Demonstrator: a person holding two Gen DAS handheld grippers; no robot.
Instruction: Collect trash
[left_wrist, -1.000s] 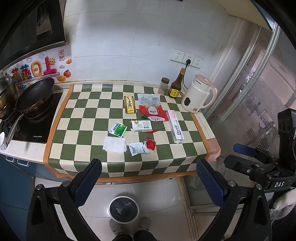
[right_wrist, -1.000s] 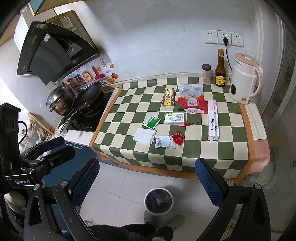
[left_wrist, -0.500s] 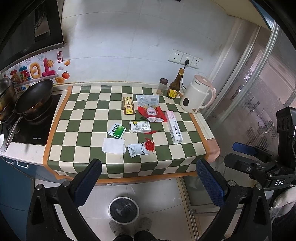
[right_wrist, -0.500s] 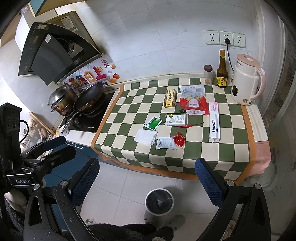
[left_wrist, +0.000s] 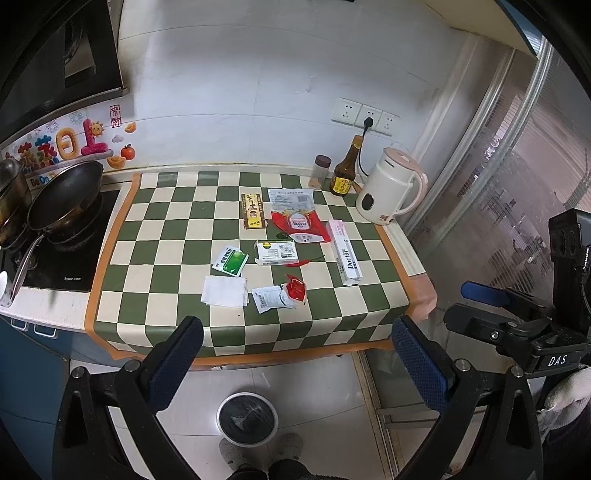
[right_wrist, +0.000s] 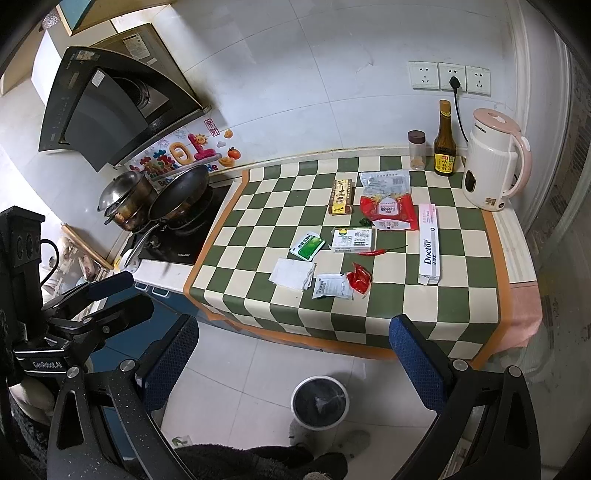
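Observation:
Trash lies on the green checked counter (left_wrist: 177, 221): a white napkin (left_wrist: 224, 291), a white sachet (left_wrist: 272, 298), a red wrapper (left_wrist: 296, 288), a green packet (left_wrist: 231, 260), a white box (left_wrist: 276, 252), a red chili (left_wrist: 303, 261), a red bag (left_wrist: 301, 223), a yellow box (left_wrist: 253, 210) and a long toothpaste box (left_wrist: 345, 251). A round bin with a black liner (left_wrist: 246, 417) stands on the floor in front, also in the right wrist view (right_wrist: 320, 402). My left gripper (left_wrist: 295, 363) and right gripper (right_wrist: 293, 360) are open, empty, held back from the counter.
A white kettle (left_wrist: 391, 190), a brown bottle (left_wrist: 345, 171) and a spice jar (left_wrist: 320, 171) stand at the back right. A pan (left_wrist: 64, 201) and pot (right_wrist: 123, 201) sit on the stove at left. A glass door (left_wrist: 498, 206) is at right.
Both cameras have pulled back and up slightly, so the counter sits a little higher and smaller in view. Nothing on the counter has moved; both grippers stay open.

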